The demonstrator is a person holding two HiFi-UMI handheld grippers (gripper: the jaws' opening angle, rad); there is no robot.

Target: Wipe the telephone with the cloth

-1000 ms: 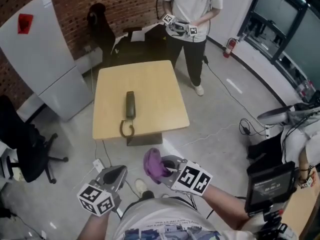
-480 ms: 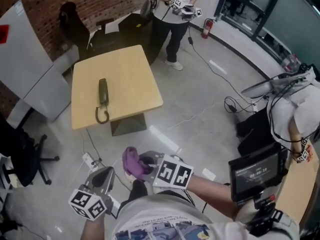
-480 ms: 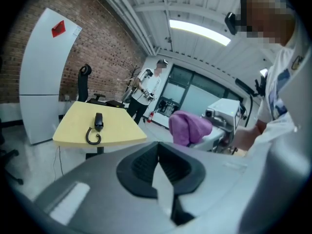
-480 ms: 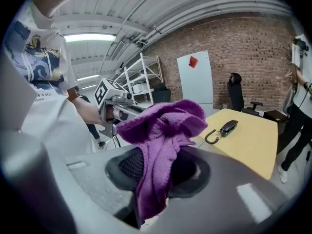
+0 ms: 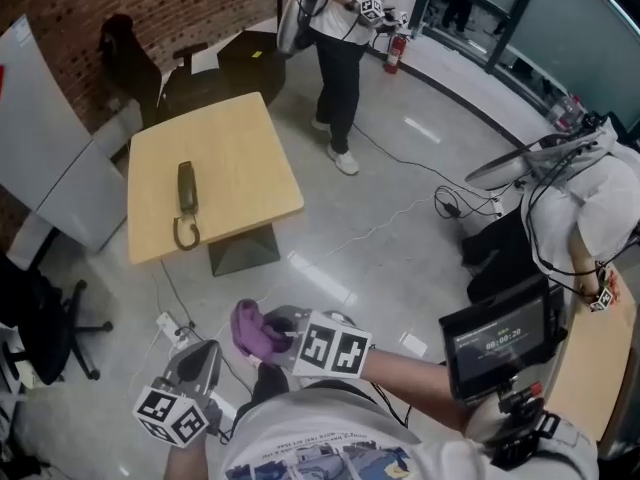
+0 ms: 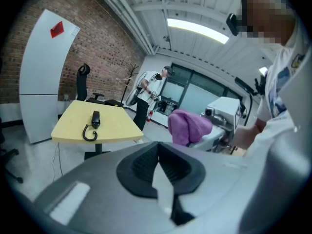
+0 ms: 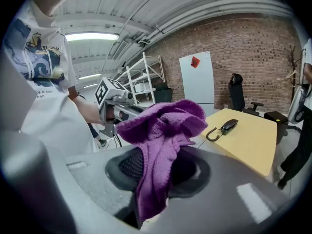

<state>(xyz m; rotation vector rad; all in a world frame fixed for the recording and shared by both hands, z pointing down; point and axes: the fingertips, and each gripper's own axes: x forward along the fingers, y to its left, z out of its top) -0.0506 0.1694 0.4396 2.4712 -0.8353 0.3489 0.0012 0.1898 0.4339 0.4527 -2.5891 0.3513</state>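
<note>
A dark telephone handset [image 5: 186, 189] with a coiled cord lies on a square yellow table [image 5: 240, 148] far ahead; it also shows small in the left gripper view as the telephone [image 6: 95, 119] and in the right gripper view as the telephone [image 7: 228, 125]. My right gripper [image 5: 268, 333] is shut on a purple cloth [image 5: 254, 330], whose folds bunch up out of the jaws as the cloth [image 7: 161, 130]. My left gripper [image 5: 196, 365] hangs low at my left, shut with nothing in it. Both grippers are well short of the table.
A person in a white shirt [image 5: 345, 28] stands beyond the table holding grippers. A white panel [image 5: 50, 158] leans at the left, near a black office chair [image 5: 40, 318]. Cables [image 5: 400, 218] run over the grey floor. A monitor rig [image 5: 495, 343] stands at my right.
The view has swung right and the table with the telephone has slid towards the upper left. Both grippers stay low in front of me, the cloth still held.
</note>
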